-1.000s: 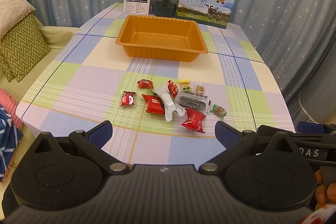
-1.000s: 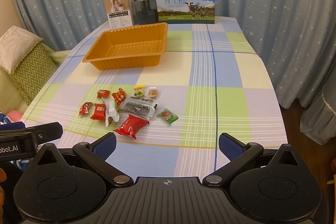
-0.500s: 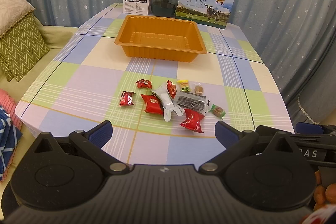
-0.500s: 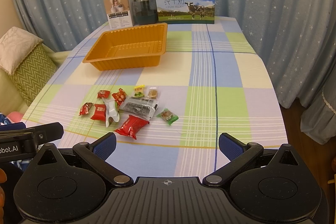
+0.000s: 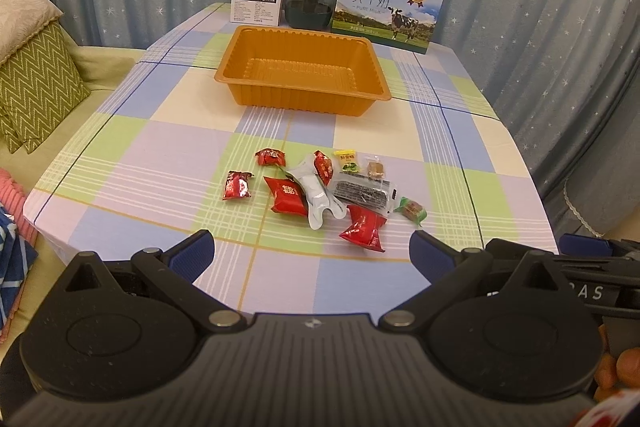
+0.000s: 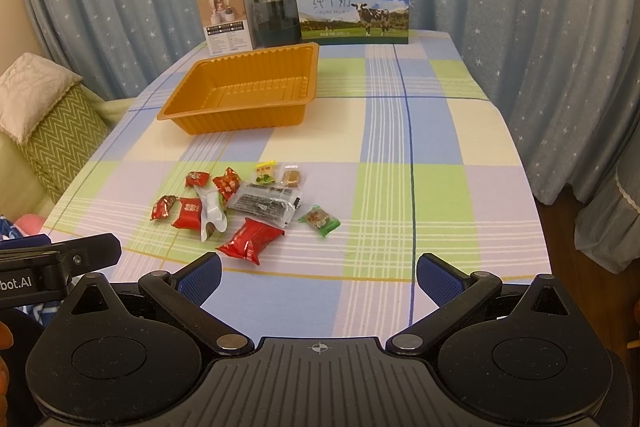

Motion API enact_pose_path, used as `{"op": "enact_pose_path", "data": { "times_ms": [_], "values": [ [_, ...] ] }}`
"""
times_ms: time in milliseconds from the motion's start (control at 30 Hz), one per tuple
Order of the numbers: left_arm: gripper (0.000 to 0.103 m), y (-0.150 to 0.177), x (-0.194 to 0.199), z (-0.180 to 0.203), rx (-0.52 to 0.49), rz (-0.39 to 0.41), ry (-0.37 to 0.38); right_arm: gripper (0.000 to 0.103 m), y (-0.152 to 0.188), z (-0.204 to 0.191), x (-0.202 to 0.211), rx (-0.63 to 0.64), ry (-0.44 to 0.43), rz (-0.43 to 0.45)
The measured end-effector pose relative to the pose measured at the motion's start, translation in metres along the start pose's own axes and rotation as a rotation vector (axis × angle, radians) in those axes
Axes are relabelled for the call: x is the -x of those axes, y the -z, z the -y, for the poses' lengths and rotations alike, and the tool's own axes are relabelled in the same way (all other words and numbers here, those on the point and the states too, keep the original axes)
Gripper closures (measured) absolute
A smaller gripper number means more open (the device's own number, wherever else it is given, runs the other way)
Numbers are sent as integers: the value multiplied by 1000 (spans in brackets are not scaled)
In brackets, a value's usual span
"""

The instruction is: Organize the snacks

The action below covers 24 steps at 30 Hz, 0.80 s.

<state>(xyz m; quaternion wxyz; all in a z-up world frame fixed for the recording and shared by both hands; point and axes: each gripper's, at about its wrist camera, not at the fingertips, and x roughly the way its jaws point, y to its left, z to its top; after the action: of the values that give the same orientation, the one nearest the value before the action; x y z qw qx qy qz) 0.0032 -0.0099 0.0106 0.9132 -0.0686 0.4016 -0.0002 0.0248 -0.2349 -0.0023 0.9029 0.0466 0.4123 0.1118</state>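
Both the left gripper (image 5: 312,251) and right gripper (image 6: 318,273) hover released, holding nothing. The snacks (image 5: 320,193) lie clustered mid-frame on the worktop (image 5: 160,155), orange tray (image 5: 303,95) above them. Overlapping wrappers risk grabbing 2 together or slipping.

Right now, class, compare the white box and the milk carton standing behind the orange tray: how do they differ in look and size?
The white box is narrow and taller than wide; the milk carton is wide and larger. The white box is pale with a product photo above dark label panels; the milk carton is blue and green with a cow and a medal. Only the milk carton has a carry handle. Both stand upright behind the orange tray, either side of a dark jar.
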Motion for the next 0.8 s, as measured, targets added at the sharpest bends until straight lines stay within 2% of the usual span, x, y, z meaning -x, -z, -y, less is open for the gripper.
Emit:
{"op": "enact_pose_path", "data": {
  "times_ms": [300, 433, 567, 633, 700, 800],
  "values": [
    [1, 5, -29, -4, -15, -25, 14, 0, 8, 16, -20, 0, 2, 35],
    [8, 7, -52, -2, -37, -48, 57, 1, 9, 26, -35, -10, 2, 51],
    [14, 9, -74, 4, -83, -37, 118, 2, 10, 34, -56, -9, 6, 46],
    [17, 10, -86, 8, -107, -34, 150, 25, 9, 38, -70, -4, -9, 21],
    [21, 11, -97, 13, -134, -26, 187, 27, 9, 43, -83, -5, -21, 1],
    [34, 11, -114, 23, -182, -19, 227, 28, 8, 48, -97, 5, -23, -7]
  ]
}}
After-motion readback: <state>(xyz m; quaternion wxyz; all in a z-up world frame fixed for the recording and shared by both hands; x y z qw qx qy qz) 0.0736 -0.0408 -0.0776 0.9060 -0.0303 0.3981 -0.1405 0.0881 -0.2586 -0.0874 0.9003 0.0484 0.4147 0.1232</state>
